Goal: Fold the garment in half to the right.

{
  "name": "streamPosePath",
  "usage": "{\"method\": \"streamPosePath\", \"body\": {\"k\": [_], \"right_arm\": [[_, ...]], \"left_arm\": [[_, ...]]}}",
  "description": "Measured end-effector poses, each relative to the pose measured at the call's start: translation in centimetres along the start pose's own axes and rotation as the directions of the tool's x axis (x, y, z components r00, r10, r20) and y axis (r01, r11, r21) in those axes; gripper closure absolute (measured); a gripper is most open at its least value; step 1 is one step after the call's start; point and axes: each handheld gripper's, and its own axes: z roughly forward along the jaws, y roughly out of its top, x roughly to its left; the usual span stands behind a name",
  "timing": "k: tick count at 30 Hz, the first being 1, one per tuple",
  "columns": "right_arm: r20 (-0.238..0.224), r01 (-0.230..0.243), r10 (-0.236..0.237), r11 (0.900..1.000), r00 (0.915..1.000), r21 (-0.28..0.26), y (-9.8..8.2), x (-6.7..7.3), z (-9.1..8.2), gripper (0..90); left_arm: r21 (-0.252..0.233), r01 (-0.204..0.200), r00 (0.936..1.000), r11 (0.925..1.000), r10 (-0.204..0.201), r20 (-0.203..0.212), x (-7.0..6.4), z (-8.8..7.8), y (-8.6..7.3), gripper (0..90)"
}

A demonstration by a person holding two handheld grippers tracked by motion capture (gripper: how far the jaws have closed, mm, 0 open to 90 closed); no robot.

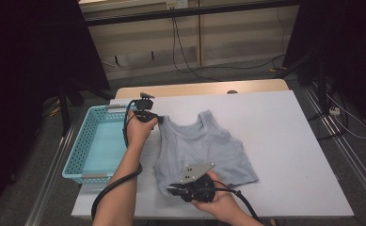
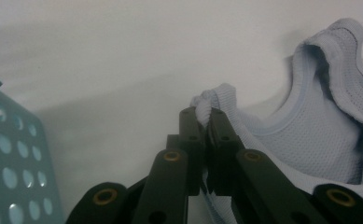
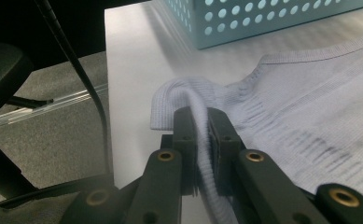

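A pale blue sleeveless top (image 1: 204, 148) lies on the white table (image 1: 289, 141), neck toward the far side. My left gripper (image 1: 161, 121) is shut on its left shoulder strap (image 2: 207, 105), which bunches up between the black jaws and lifts a little off the table. Near the front edge my right gripper (image 1: 170, 191) is shut on the ribbed hem corner (image 3: 179, 95) at the top's lower left, and the fabric folds over the jaws. A hand holds each gripper.
A light blue perforated basket (image 1: 84, 150) stands at the table's left edge, close beside the left gripper. The basket wall (image 3: 282, 16) lies just beyond the hem. Bare white table stretches to the right of the top. Cables (image 1: 190, 61) run across the floor behind.
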Motion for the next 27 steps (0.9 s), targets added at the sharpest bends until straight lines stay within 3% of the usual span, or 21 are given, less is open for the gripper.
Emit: {"method": "streamPosePath", "body": {"k": [13,27], "right_arm": [[-0.011,0.015,-0.015,1.000,0.9998,0.005,0.1,0.1,0.4,84.0],[-0.010,0.016,-0.016,1.000,0.9998,0.000,0.2,0.1,0.3,84.1]], "left_arm": [[0.005,0.021,0.9996,0.9998,-0.021,-0.018,0.7,-0.6,-0.3,86.5],[0.026,0.011,0.9997,0.9996,-0.011,-0.022,0.6,-1.3,0.3,87.0]]}}
